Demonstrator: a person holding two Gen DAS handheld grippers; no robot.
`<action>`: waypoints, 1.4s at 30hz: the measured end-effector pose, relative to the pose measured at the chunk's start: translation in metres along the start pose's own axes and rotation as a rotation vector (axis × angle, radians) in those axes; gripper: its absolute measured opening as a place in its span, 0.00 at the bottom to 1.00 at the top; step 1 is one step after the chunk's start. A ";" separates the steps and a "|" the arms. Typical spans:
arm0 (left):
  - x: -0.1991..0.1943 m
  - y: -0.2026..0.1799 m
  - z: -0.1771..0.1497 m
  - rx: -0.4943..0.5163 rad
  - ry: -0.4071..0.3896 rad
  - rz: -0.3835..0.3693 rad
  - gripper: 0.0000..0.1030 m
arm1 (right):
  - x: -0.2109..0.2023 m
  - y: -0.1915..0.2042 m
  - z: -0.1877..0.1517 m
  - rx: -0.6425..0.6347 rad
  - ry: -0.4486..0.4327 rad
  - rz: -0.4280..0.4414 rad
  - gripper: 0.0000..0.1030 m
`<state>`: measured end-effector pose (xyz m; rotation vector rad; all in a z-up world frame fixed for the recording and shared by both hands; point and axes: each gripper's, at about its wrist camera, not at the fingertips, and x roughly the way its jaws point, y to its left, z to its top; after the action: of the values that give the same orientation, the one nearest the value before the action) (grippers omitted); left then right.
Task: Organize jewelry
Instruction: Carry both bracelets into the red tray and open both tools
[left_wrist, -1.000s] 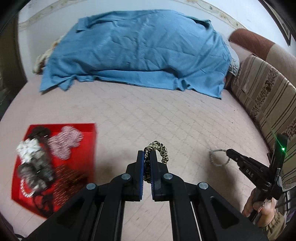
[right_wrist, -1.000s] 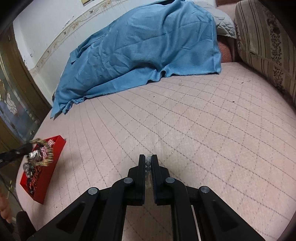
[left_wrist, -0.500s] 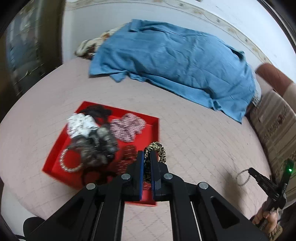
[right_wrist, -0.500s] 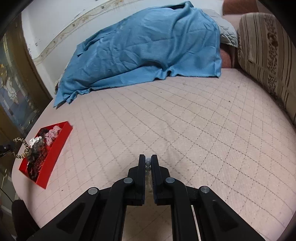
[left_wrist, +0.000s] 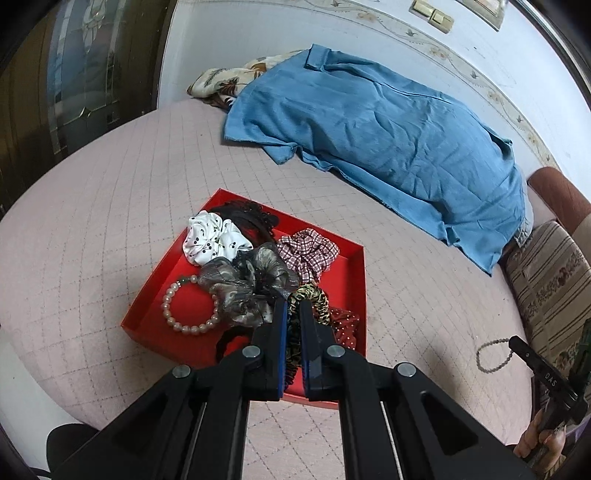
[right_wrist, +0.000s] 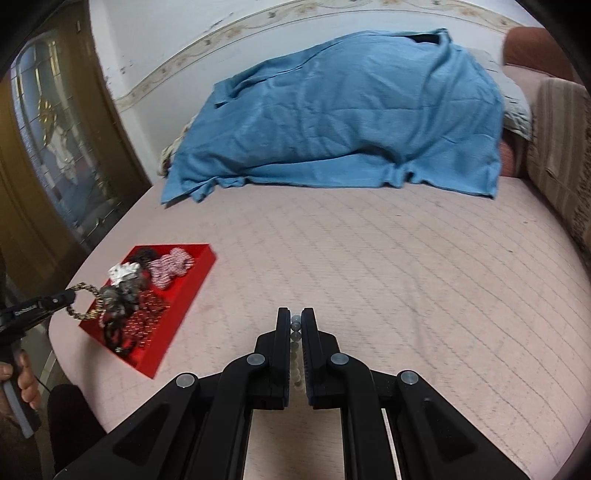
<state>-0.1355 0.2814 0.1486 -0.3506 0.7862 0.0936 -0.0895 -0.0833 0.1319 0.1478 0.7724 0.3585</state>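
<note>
My left gripper (left_wrist: 293, 306) is shut on a leopard-print scrunchie (left_wrist: 314, 299) and holds it over the near right part of the red tray (left_wrist: 360, 280). The tray holds several scrunchies and a pearl bracelet (left_wrist: 184, 314). My right gripper (right_wrist: 295, 321) is shut on a grey bead bracelet (right_wrist: 295, 326) above the pink bed cover; that bracelet also hangs from the right gripper in the left wrist view (left_wrist: 493, 356). In the right wrist view the red tray (right_wrist: 195, 273) lies to the left, with the left gripper (right_wrist: 70, 295) and the scrunchie (right_wrist: 83, 299) over it.
A blue cloth (left_wrist: 369, 122) covers a heap at the back of the bed. A striped cushion (left_wrist: 550, 273) lies along the right side. A dark glass door (right_wrist: 48, 155) stands to the left. The bed edge runs just left of the tray.
My left gripper has carried the leopard scrunchie leftward from the open bed cover to above the red tray. My right gripper has swung left toward the tray, still holding the bead bracelet.
</note>
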 end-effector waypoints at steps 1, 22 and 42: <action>0.003 0.002 0.001 -0.003 0.004 -0.009 0.06 | 0.001 0.005 0.001 -0.007 0.004 0.006 0.07; 0.090 -0.005 0.029 -0.009 0.065 -0.161 0.06 | 0.080 0.150 0.059 -0.208 0.117 0.151 0.07; 0.146 0.003 0.033 -0.068 0.167 -0.212 0.06 | 0.208 0.175 0.074 -0.174 0.295 0.119 0.07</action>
<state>-0.0106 0.2890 0.0656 -0.5089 0.9072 -0.1096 0.0540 0.1565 0.0938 -0.0249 1.0217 0.5667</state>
